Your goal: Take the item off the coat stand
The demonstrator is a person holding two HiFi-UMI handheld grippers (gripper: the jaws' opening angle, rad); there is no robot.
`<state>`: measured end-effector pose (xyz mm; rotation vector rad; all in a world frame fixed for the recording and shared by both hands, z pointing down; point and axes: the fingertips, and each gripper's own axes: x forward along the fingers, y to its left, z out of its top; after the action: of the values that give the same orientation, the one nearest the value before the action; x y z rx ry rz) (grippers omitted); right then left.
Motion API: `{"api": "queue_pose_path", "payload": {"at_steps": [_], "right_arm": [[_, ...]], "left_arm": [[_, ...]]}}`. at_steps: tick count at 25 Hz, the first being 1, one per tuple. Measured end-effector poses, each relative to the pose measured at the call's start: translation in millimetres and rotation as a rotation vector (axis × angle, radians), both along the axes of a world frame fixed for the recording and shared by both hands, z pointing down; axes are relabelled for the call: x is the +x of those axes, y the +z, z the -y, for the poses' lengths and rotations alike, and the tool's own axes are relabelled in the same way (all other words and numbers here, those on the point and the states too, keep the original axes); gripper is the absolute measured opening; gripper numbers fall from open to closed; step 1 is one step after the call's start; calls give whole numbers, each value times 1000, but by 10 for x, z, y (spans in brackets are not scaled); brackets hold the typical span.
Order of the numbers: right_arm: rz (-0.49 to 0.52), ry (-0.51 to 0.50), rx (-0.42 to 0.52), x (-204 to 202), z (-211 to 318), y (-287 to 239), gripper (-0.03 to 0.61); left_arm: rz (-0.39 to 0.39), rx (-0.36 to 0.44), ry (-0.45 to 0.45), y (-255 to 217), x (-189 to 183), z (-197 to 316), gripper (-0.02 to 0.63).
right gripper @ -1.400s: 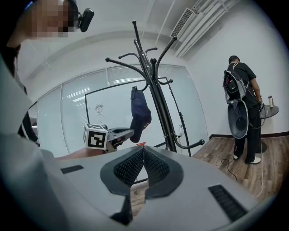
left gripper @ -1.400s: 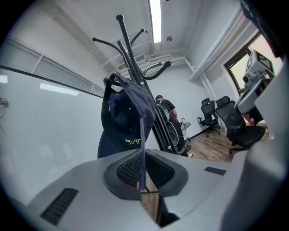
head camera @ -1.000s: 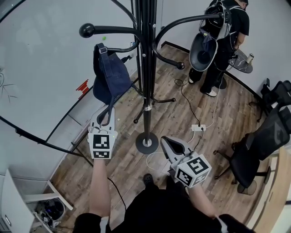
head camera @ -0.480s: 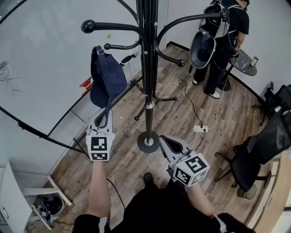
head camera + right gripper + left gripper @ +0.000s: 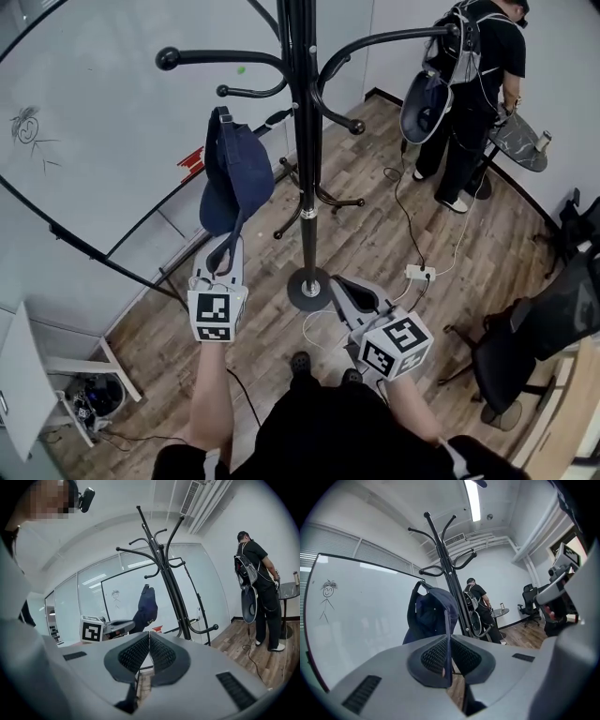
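Left of the coat stand [image 5: 303, 141], just below a low hook, the navy cap [image 5: 234, 173] is being pinched by its brim between the narrow jaws of the left gripper [image 5: 225, 257]. The right gripper [image 5: 345, 291] is being held nearer, jaws together on nothing.

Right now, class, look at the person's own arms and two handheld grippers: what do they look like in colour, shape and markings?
The left gripper and right gripper are light grey moulded plastic, tapering to wedge-shaped jaws lined with dark ribbed pads. Each carries a white cube printed with black square markers. The forearms are bare; the person wears black clothing.
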<state>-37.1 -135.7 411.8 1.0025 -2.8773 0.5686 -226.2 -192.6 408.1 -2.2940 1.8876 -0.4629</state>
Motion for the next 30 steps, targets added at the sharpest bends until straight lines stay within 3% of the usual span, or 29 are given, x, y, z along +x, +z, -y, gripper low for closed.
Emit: {"api": "queue_pose_path", "payload": {"at_steps": [10,30], "right_arm": [[15,-58,11,362,-78,-76,31],[-8,-32,82,1245,-328,-133,31]], "left_arm": [[-71,38,-39,-172,521,-502,32],[-286,44,59,-216,1688,-1205,31]]}}
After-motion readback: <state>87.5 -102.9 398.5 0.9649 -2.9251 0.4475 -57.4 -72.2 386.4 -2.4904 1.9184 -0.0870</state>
